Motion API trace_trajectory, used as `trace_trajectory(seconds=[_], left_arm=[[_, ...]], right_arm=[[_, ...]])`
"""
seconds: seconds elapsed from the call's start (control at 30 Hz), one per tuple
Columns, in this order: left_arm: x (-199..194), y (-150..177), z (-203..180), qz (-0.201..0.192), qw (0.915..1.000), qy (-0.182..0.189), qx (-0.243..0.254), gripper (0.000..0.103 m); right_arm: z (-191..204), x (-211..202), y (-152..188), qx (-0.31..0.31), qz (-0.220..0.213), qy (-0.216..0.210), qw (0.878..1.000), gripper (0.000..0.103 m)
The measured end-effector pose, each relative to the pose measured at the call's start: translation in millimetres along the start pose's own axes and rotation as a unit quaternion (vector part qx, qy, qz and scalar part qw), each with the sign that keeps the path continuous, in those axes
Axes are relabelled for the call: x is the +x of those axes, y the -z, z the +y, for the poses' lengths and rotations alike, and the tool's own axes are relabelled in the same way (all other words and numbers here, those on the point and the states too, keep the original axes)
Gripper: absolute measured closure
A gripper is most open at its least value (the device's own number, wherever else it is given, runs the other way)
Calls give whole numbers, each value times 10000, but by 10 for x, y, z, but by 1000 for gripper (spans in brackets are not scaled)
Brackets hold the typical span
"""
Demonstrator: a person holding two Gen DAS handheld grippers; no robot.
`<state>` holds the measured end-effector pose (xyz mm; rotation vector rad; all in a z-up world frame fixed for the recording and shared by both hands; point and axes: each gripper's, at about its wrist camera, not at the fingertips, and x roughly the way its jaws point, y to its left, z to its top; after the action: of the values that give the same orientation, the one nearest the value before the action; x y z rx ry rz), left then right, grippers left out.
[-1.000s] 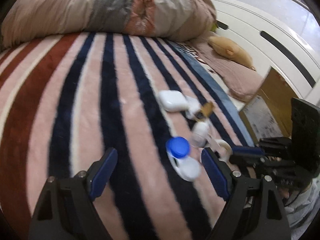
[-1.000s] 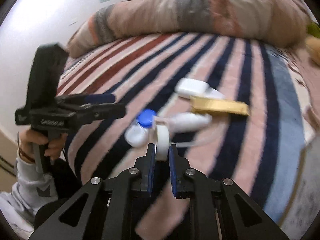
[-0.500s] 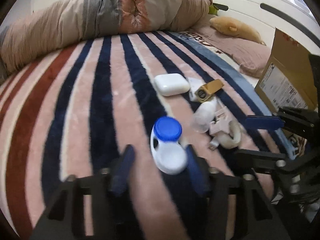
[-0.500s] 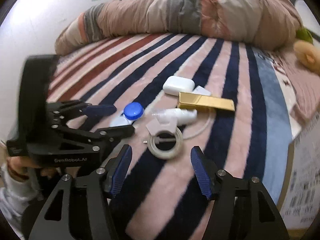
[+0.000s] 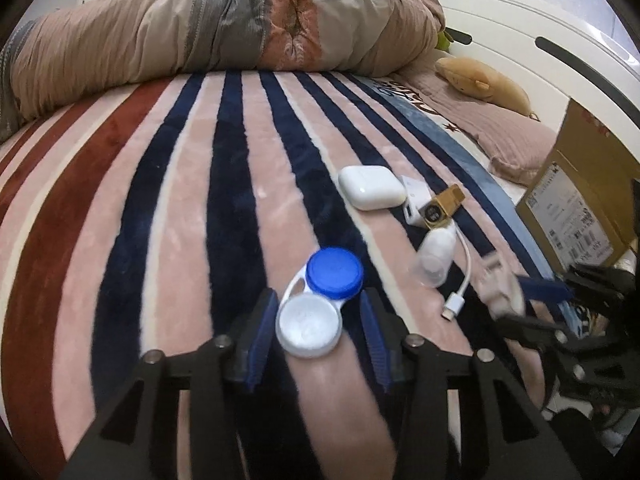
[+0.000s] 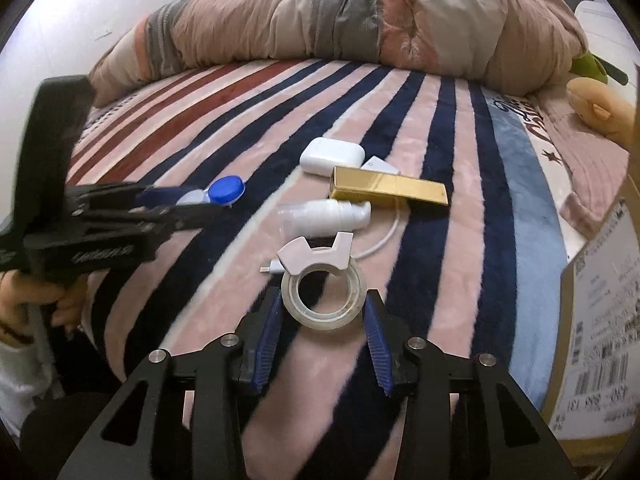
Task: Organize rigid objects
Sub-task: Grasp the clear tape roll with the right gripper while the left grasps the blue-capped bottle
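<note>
A contact-lens case (image 5: 318, 300) with one blue and one white cap lies on the striped blanket between the pads of my left gripper (image 5: 318, 326); a small gap shows on each side. It also shows in the right wrist view (image 6: 218, 194). A clear tape roll (image 6: 324, 296) with a pink cutter lies between the pads of my right gripper (image 6: 325, 322), which is open. Beyond lie a white bottle (image 6: 328, 216), a gold box (image 6: 390, 188), a white earbud case (image 6: 331, 156) and a white cable (image 5: 456, 296).
A rolled quilt (image 5: 224, 24) lies across the far side of the bed. A cardboard box (image 6: 600, 320) stands at the right edge. A tan plush toy (image 5: 480, 82) and a pink pillow (image 5: 500, 136) lie at the far right. A white charger block (image 5: 412, 204) sits by the gold box.
My right gripper let go of the tape roll, opened wide, then came down around it. My left gripper moved forward and narrowed around the lens case.
</note>
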<state>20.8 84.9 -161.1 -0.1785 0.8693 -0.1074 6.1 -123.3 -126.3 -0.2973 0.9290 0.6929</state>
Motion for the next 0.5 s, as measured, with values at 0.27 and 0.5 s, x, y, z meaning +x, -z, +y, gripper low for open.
trace_trajectory(seconds=[0.27, 0.5], left_arm=[[-43, -43, 32, -71, 9999, -107, 101, 74], [-681, -225, -81, -559, 9982, -154, 135, 74]], right_arm=[[27, 106, 8, -244, -149, 249, 9993, 64], [137, -339, -99, -294, -683, 50, 9972, 66]])
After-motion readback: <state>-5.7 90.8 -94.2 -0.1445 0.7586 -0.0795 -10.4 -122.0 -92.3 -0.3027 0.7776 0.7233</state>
